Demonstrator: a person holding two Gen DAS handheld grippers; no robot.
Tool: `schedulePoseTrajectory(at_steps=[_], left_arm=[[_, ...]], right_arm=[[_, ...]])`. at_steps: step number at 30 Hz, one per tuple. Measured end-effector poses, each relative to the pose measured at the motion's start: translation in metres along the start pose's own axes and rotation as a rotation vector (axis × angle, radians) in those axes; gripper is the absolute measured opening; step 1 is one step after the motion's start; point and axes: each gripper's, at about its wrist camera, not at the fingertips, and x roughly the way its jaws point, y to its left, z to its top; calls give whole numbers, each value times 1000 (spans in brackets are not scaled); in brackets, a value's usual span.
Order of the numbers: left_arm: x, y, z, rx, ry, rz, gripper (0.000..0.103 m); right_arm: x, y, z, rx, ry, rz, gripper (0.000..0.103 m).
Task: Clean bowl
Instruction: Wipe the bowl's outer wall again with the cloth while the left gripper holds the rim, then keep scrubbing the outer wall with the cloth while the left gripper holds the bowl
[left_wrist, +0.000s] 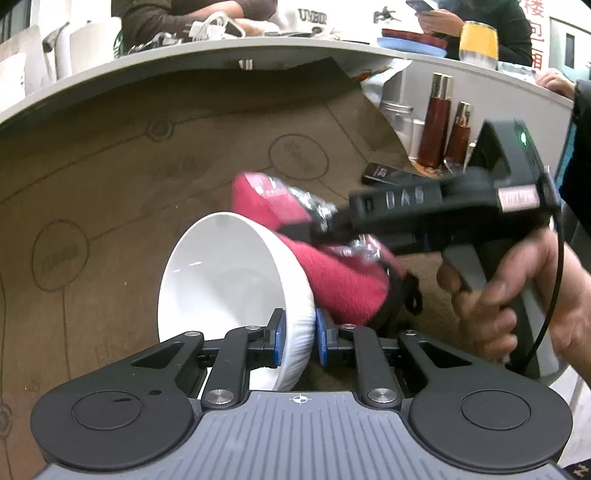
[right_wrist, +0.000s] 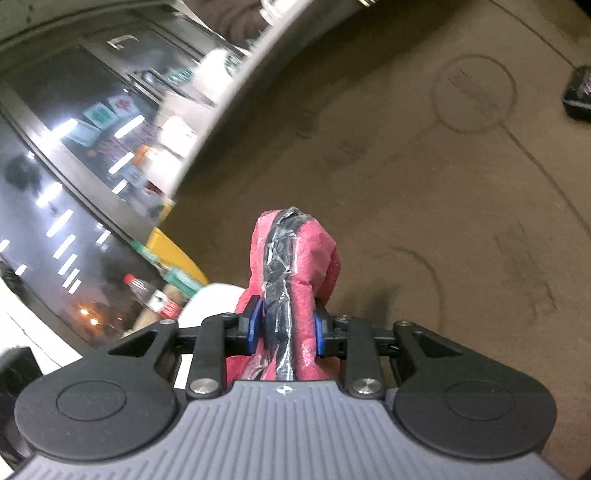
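Note:
A white bowl (left_wrist: 221, 280) is tipped on its side over the brown mat (left_wrist: 147, 184), its opening facing left. My left gripper (left_wrist: 298, 332) is shut on the bowl's ribbed wall near the rim, one blue pad inside and one outside. My right gripper (left_wrist: 317, 225), held by a hand (left_wrist: 498, 295), is shut on a red cloth (left_wrist: 343, 284) bound with clear tape. The cloth rests against the bowl's outer side. In the right wrist view the red cloth (right_wrist: 291, 258) sticks out past the right gripper (right_wrist: 286, 328), and a bit of the white bowl (right_wrist: 218, 299) shows at its left.
A dark phone (left_wrist: 384, 173) lies on the mat's right part. Brown bottles (left_wrist: 436, 122) and a glass jar (left_wrist: 397, 114) stand beyond it. A raised counter (left_wrist: 221, 51) curves behind, carrying a yellow cup (left_wrist: 478, 40); people sit behind it.

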Motion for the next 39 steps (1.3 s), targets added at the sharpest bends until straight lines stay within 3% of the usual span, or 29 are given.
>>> schedulePoseTrajectory(at_steps=[3,5,7,9,11,17,22,27,36,39], left_arm=[[3,4,6,-21,15,28,48],[3,8,14,-43,12,38,66],[1,13,23,-83,-6,43,72],[0,20,35,-140,-12,14,69],[4,22,38,-149,-1,10,44],[14,6,35,-75,26,-6,16],[11,-6,20,-4,12,29,18],[11,-6,5,15,21,44,21],[14,0,-7,10,36,38,21],[13,3,-6,-1,40,30,21]], right_arm=[[3,-2,-5,-13,18,-15,28],[2,0,-6,-28,18,-17,28],[2,4,-6,-52,17,-24,28],[3,9,-6,-77,13,-36,28],[2,14,-7,-104,9,-52,28],[-1,20,-11,-145,5,-68,28],[-11,25,-1,-159,-38,-64,28],[-24,34,18,-118,-89,18,28],[-4,37,7,-92,-39,63,29],[0,20,1,-62,-9,13,28]])
